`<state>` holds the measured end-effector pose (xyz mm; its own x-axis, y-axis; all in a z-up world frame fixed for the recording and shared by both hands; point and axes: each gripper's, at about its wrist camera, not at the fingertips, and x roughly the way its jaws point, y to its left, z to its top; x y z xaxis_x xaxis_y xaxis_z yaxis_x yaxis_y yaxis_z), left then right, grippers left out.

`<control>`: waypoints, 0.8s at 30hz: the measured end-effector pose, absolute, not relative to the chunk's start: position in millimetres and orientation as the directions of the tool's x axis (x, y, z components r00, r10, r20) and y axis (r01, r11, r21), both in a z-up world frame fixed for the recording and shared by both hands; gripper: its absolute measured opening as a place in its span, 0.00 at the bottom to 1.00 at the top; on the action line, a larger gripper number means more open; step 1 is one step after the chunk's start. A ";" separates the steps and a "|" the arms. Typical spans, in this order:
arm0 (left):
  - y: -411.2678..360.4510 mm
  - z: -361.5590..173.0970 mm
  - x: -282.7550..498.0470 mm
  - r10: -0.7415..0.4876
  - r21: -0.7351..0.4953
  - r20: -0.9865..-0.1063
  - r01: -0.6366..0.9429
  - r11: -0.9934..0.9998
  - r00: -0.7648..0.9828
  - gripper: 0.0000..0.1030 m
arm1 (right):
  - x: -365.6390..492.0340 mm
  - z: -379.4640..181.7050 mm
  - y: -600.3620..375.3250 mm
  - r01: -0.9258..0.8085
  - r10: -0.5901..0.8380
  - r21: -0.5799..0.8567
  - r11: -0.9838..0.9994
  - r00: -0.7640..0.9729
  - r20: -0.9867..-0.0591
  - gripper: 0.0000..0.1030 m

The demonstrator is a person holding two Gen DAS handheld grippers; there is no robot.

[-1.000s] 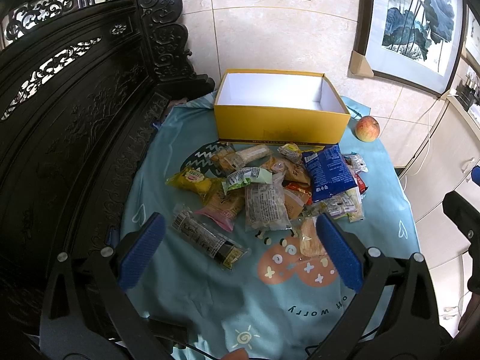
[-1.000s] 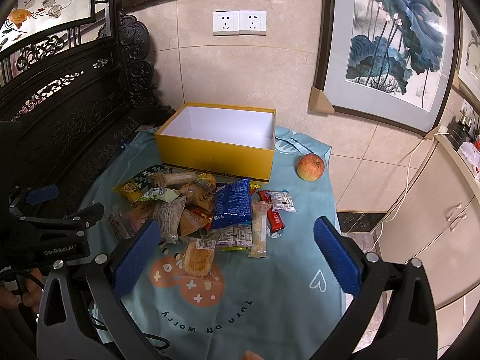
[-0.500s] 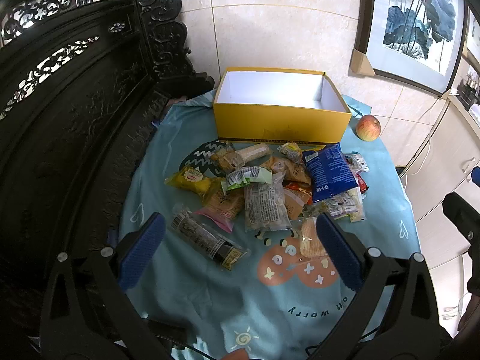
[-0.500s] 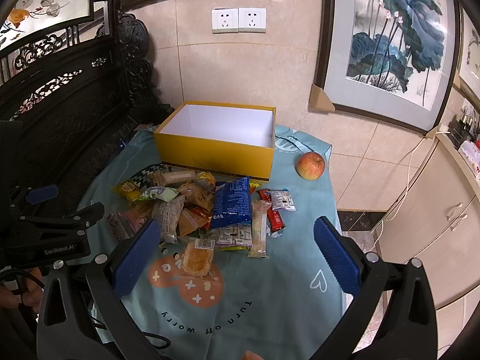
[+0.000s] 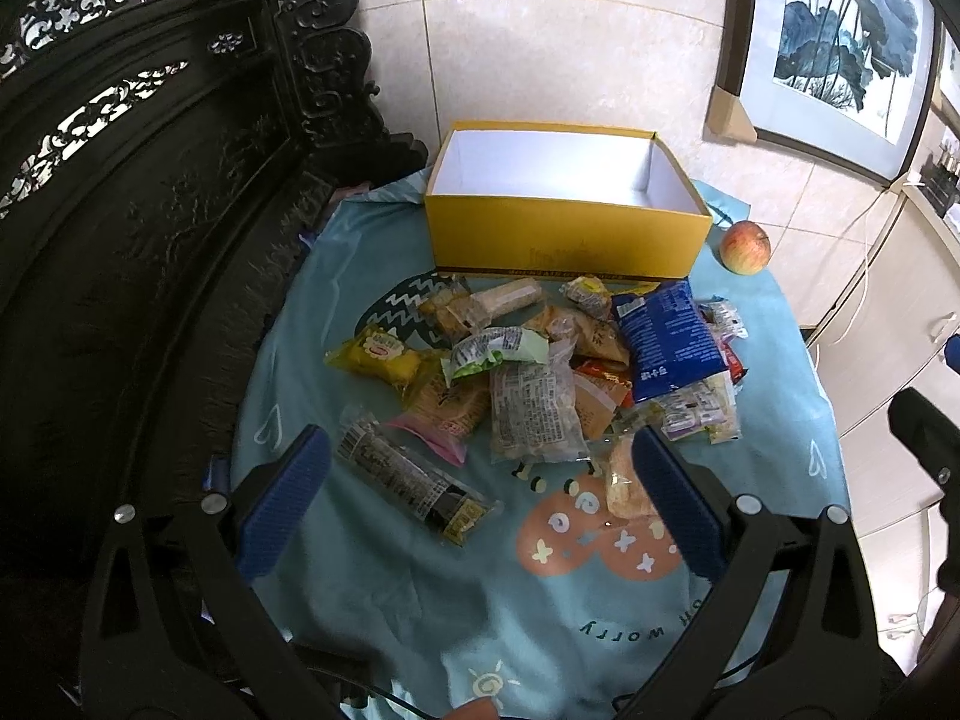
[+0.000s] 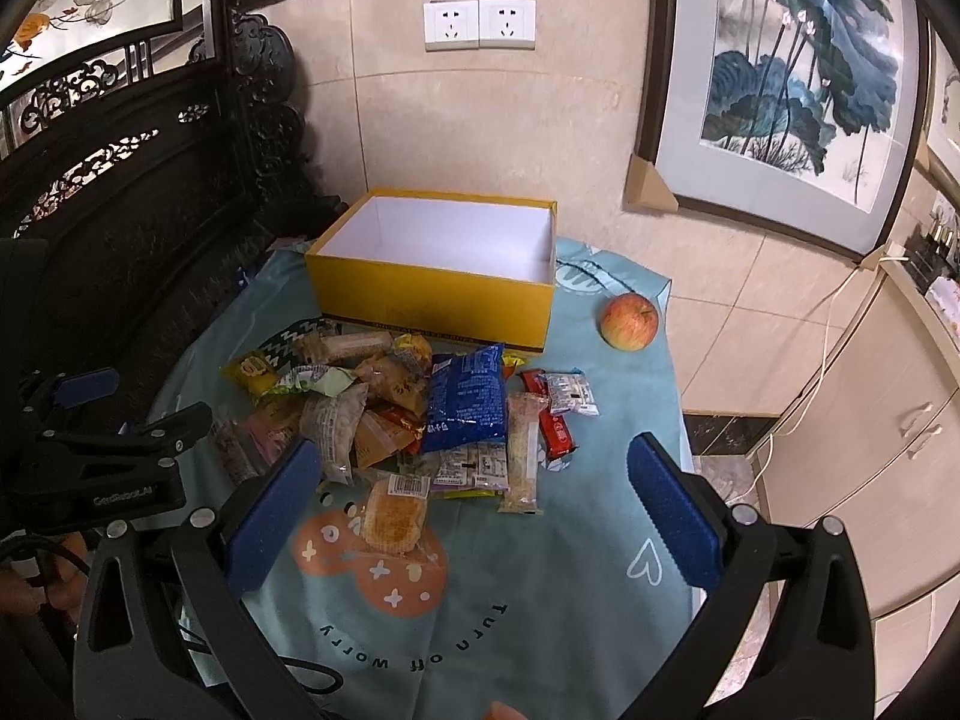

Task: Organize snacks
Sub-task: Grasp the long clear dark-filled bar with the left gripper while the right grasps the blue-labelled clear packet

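Note:
A pile of wrapped snacks [image 5: 540, 372] [image 6: 408, 414] lies mid-table, among them a blue bag [image 5: 666, 339] [image 6: 465, 402] and a long dark bar [image 5: 408, 474]. Behind the pile stands an empty yellow box [image 5: 567, 237] [image 6: 429, 300] with a white inside. My left gripper [image 5: 480, 498] hovers open above the pile's near edge, holding nothing. My right gripper [image 6: 474, 504] is open too, above a round cake packet [image 6: 393, 516], with nothing between its fingers. The left gripper's body [image 6: 102, 462] shows at the left of the right wrist view.
A red apple [image 5: 744, 246] [image 6: 630, 312] sits right of the box. A teal printed cloth [image 5: 540, 630] covers the small table. Dark carved wooden furniture [image 5: 120, 210] crowds the left side. White cabinets [image 6: 870, 450] stand to the right, a tiled wall with framed paintings behind.
Both views have shifted only slightly; the snacks, box and apple have not moved, and both grippers stay open.

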<state>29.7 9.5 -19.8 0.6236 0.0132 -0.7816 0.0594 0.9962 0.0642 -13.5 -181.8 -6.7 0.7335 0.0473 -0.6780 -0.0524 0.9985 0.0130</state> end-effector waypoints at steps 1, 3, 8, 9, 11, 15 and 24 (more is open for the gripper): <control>10.4 -24.3 31.3 0.014 0.065 -0.785 0.061 0.996 0.620 0.98 | -11.3 -9.3 -182.7 -0.051 0.048 0.015 0.999 0.729 -0.683 0.99; 14.7 -41.2 35.9 0.008 0.060 -0.801 0.067 0.996 0.599 0.98 | -5.8 -19.2 -185.1 -0.049 0.049 0.020 0.999 0.717 -0.695 0.99; 37.7 -101.8 42.6 0.023 0.048 -0.856 0.035 0.998 0.516 0.98 | 5.9 -65.5 -188.0 -0.063 0.049 0.008 0.998 0.668 -0.742 0.99; 42.1 -112.3 43.2 0.021 0.040 -0.864 0.028 0.999 0.503 0.98 | 8.9 -78.5 -188.7 -0.067 0.050 0.009 0.998 0.653 -0.755 0.99; 52.2 -132.3 44.2 0.017 0.021 -0.874 0.003 1.000 0.485 0.98 | 13.4 -98.3 -190.6 -0.072 0.062 0.021 0.997 0.636 -0.769 0.99; 60.6 -156.8 52.4 0.037 0.026 -0.877 -0.030 0.999 0.479 0.98 | 27.8 -134.6 -191.9 -0.071 0.080 0.046 0.996 0.602 -0.795 0.99; 56.5 -191.0 70.5 0.062 0.049 -0.894 -0.041 0.998 0.444 0.98 | 52.3 -164.7 -188.6 -0.090 0.103 0.062 0.994 0.587 -0.803 0.98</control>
<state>70.5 56.5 -191.0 0.4438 0.0622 -0.8940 -0.0408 0.9980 0.0492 52.3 -188.6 -164.7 0.5868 0.1033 -0.8031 -0.0900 0.9940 0.0620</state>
